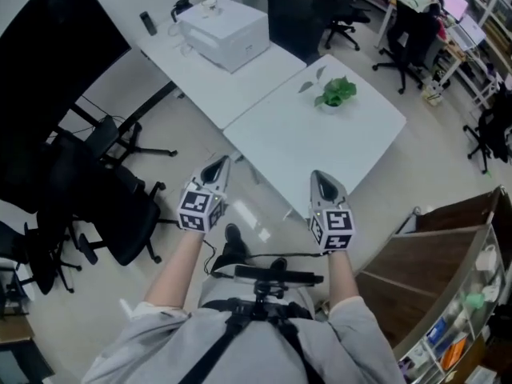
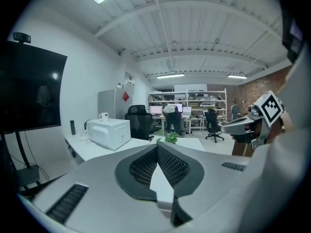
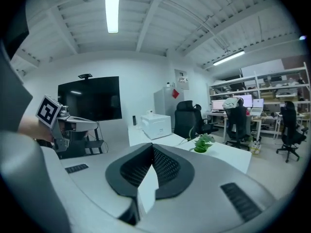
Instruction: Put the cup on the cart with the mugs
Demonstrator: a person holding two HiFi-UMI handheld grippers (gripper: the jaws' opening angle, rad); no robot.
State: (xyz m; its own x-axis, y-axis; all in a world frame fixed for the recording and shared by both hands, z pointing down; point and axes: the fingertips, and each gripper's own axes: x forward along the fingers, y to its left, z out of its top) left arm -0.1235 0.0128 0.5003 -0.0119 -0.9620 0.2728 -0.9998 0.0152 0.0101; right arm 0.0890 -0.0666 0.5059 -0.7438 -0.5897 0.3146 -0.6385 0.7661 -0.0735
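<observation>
**Jaws shut, nothing held**

Left gripper [image 1: 216,167] and right gripper [image 1: 321,180] are held side by side above the floor, both closed and empty. The cup [image 2: 103,116] stands on a white box [image 1: 228,30] on the far table [image 1: 240,90], well apart from both. A plant [image 1: 336,92] sits on the nearer table [image 1: 320,146].

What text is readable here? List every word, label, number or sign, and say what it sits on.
No text can be read in any view.
Red sign in the background: too small to read.
Small label on the white box: blurred.
Coloured packages at the head view's lower right: blurred.
Cubes on the left tongs and right tongs: black-and-white square patterns only, no letters or numbers.
</observation>
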